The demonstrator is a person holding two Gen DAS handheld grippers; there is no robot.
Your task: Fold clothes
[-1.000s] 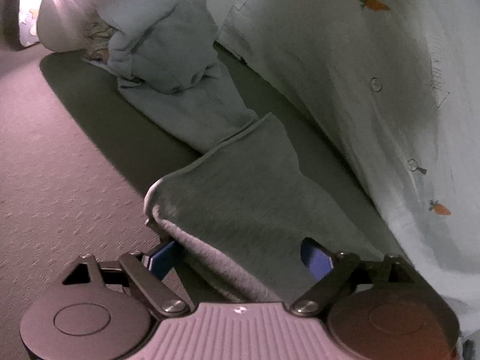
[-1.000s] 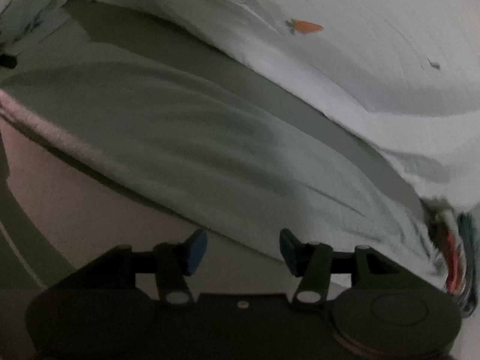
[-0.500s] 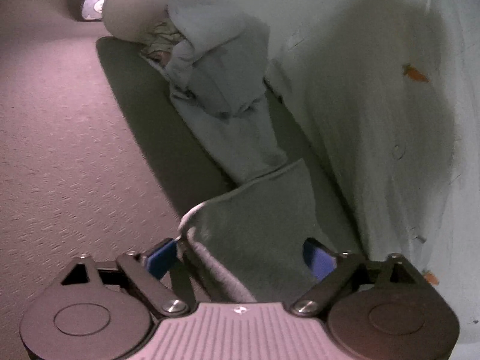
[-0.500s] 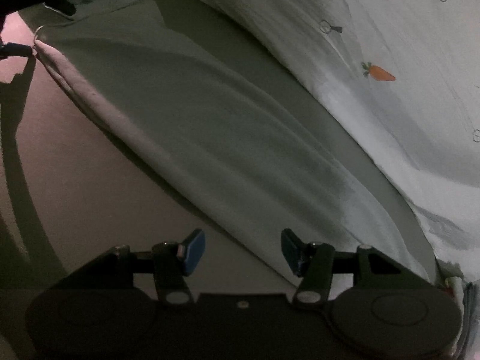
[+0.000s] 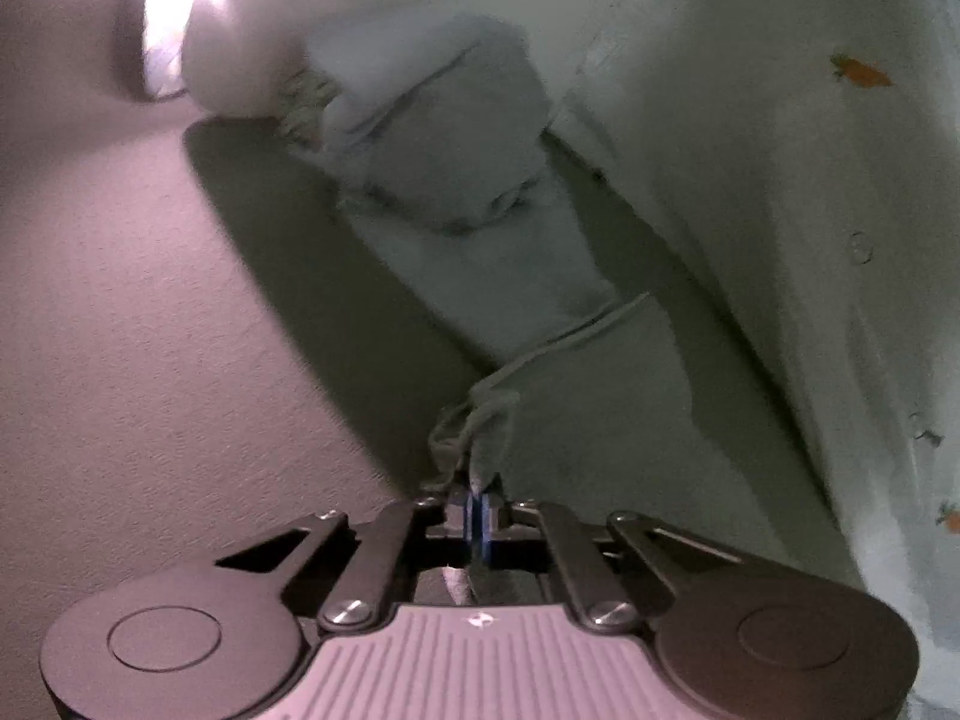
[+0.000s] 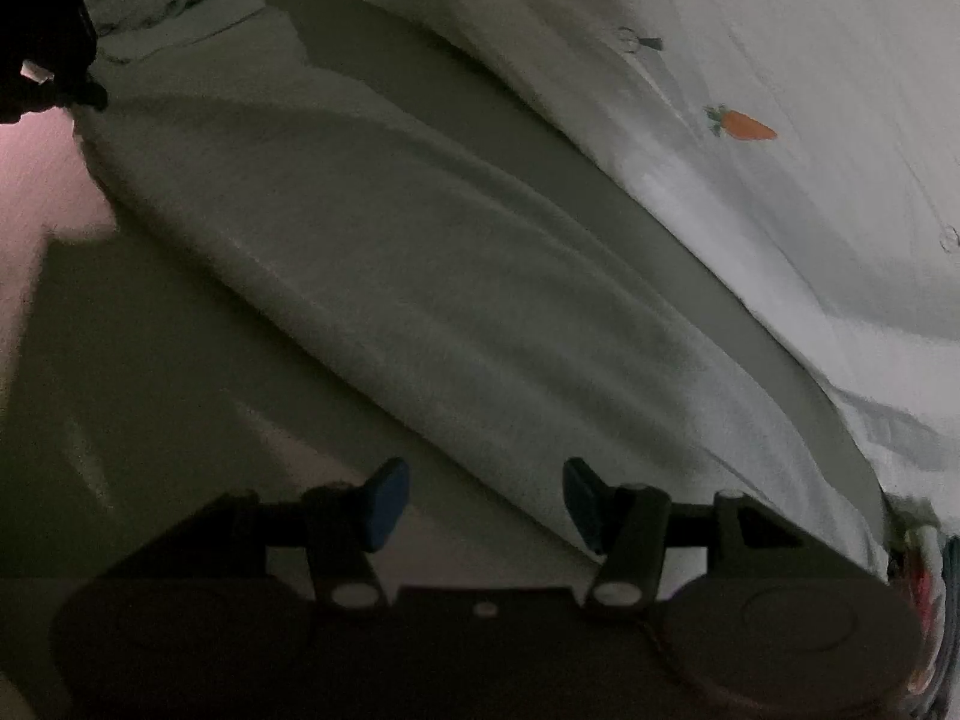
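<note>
A grey fleece garment [image 5: 576,396] lies along the pink textured surface [image 5: 150,360]. My left gripper [image 5: 477,519] is shut on the garment's bunched near corner. In the right wrist view the same garment [image 6: 420,276] stretches as a long folded strip from upper left to lower right. My right gripper [image 6: 480,501] is open and empty, with its blue pads just above the strip's near edge. The left gripper [image 6: 54,54] shows as a dark shape at the strip's far end.
A white quilt with carrot prints [image 5: 810,192] runs along the right side, also in the right wrist view [image 6: 750,90]. A crumpled pale garment [image 5: 444,144] lies beyond the grey one. Colourful fabric [image 6: 918,576] sits at the far right edge.
My left gripper has closed on the grey garment's corner, which was lying between its open jaws before. The right gripper has stayed open and shifted a little over the strip.
</note>
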